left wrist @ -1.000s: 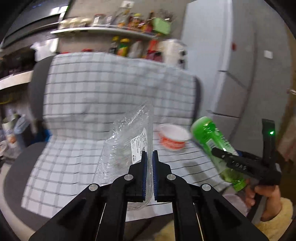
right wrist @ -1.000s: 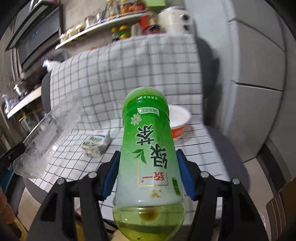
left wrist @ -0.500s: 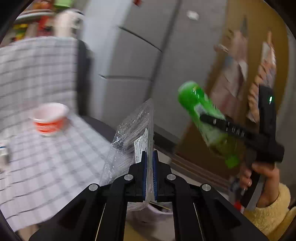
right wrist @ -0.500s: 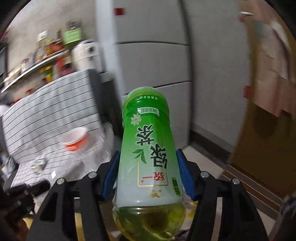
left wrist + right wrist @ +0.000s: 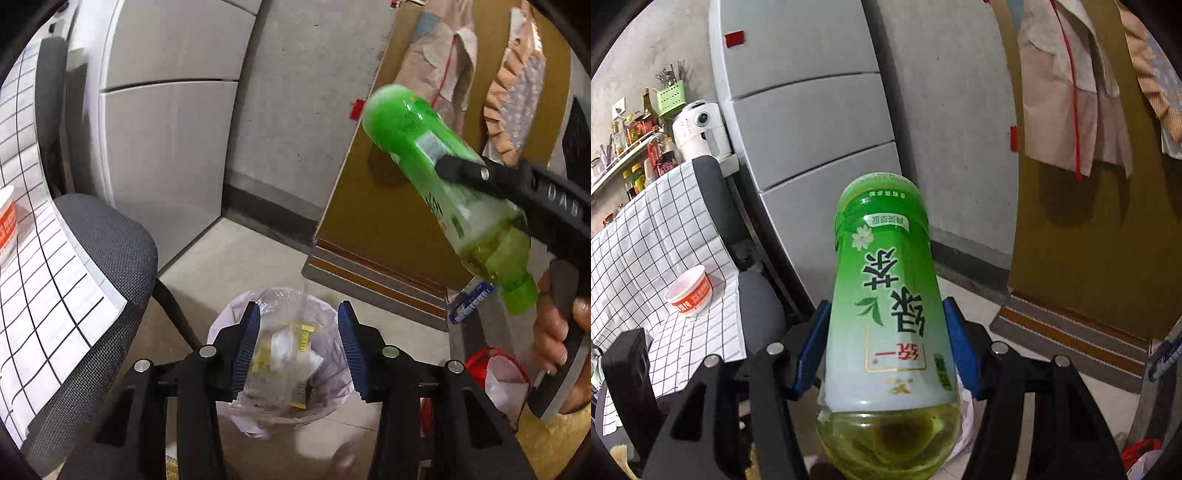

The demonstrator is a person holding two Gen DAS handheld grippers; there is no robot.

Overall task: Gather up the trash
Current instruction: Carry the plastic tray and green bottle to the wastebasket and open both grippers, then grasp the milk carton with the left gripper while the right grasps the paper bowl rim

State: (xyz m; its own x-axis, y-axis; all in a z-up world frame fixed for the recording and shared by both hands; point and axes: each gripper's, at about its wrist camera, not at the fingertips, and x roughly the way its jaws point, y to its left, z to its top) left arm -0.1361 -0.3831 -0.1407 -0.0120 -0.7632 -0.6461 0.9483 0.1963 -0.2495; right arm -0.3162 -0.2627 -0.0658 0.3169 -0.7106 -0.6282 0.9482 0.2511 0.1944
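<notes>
My left gripper (image 5: 299, 328) is open and empty, right above a lined trash bin (image 5: 221, 328) on the floor. A clear plastic wrapper (image 5: 284, 354) lies in the bin between the fingers, blurred, among other trash. My right gripper (image 5: 886, 350) is shut on a green tea bottle (image 5: 886, 302), held cap-down with some liquid at the neck. In the left wrist view the bottle (image 5: 443, 177) hangs tilted, up and to the right of the bin. A red-and-white paper cup (image 5: 689, 291) stands on the checked cloth (image 5: 646, 240) over the chair.
A grey office chair (image 5: 110, 236) stands left of the bin. A grey fridge (image 5: 812, 122) is behind. A brown door (image 5: 369, 214) with hanging clothes is at right. A red bag (image 5: 495, 369) lies on the floor right of the bin.
My left gripper swung from the chair over the bin and opened, letting the clear wrapper drop into it. My right gripper carried the bottle the same way, still shut on it.
</notes>
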